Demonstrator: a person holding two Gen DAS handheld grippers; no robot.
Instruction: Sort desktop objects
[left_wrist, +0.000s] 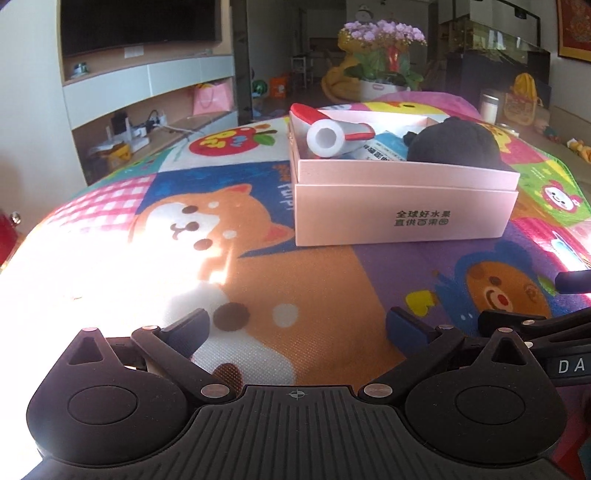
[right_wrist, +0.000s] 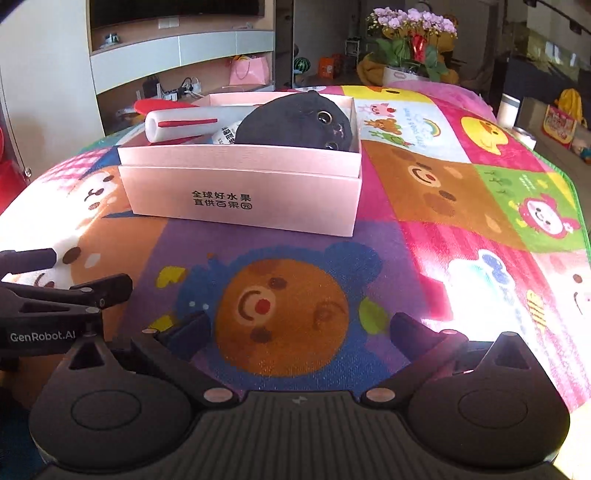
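Observation:
A pink cardboard box (left_wrist: 402, 218) (right_wrist: 240, 199) stands on the cartoon-print tablecloth, ahead of both grippers. Inside it lie a white and red lint roller (left_wrist: 332, 134) (right_wrist: 177, 123), a black plush cat (left_wrist: 454, 144) (right_wrist: 295, 123) and a white and blue packet (left_wrist: 388, 147), mostly hidden. My left gripper (left_wrist: 299, 325) is open and empty, low over the cloth in front of the box. My right gripper (right_wrist: 299, 328) is open and empty, also in front of the box. Each gripper shows at the edge of the other's view.
The colourful tablecloth (right_wrist: 424, 236) covers the table, with bright sun patches left and right. A potted purple flower (left_wrist: 384, 55) stands beyond the far edge. A white cup (right_wrist: 508, 107) stands at the far right. Shelving and a TV are behind.

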